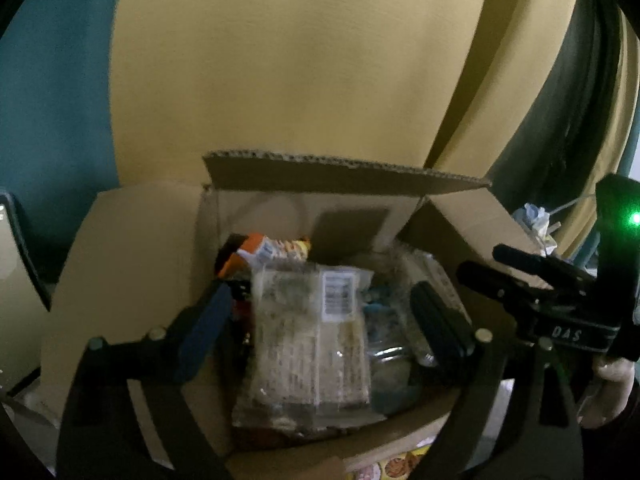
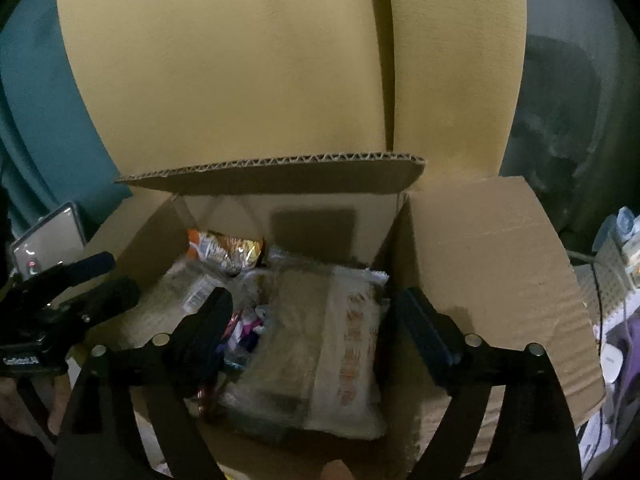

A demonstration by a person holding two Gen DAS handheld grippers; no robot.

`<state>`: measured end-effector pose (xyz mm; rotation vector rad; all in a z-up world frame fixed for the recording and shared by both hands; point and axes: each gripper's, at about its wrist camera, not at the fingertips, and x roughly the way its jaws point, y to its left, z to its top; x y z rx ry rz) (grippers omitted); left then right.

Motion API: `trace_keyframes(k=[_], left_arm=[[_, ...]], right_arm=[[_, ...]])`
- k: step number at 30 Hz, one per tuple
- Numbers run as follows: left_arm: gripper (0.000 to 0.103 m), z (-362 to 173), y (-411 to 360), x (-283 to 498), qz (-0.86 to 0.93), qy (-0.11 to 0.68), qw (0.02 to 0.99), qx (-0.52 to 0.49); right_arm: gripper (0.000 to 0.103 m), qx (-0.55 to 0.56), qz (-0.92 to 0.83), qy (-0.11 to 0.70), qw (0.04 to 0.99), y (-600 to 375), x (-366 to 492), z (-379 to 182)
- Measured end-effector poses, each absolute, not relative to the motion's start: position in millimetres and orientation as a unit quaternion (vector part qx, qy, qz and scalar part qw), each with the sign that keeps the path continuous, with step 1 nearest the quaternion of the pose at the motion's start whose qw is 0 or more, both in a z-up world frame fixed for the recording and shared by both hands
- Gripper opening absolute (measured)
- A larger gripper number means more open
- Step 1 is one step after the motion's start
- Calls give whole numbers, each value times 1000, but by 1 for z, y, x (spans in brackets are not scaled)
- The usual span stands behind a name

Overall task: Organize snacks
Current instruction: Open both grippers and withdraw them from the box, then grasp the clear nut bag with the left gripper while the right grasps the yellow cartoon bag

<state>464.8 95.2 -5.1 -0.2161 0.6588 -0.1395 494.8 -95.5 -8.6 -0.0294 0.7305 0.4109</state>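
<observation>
An open cardboard box (image 1: 132, 240) holds several snack packets; it also shows in the right wrist view (image 2: 480, 248). My left gripper (image 1: 320, 312) is open and hovers over a clear packet with a barcode label (image 1: 316, 336). An orange and white packet (image 1: 260, 250) lies at the box's back left. My right gripper (image 2: 316, 316) is open above a clear and white packet with orange print (image 2: 332, 344). A shiny orange packet (image 2: 228, 250) lies behind it. Neither gripper holds anything. Each gripper shows in the other's view, the right (image 1: 532, 280) and the left (image 2: 80, 284).
A tan cushion or sofa back (image 1: 280, 60) rises behind the box, with teal fabric (image 1: 48, 80) to the left. A tablet-like screen (image 2: 48, 244) stands at the left. A white basket with small items (image 2: 616, 264) sits at the right. The box flaps stand up around the opening.
</observation>
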Motion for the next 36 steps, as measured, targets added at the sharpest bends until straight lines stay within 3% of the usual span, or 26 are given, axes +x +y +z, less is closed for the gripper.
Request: trace_keyframes(k=[17,36], left_arm=[[93,7,105,370,-60,289,949,-114],[93,-91,93,318,-84,384,911,-126]], right_arm=[[89,-47,212,352,910,-83,412,0],[89,-54,241,429,869,-57,358,-83]])
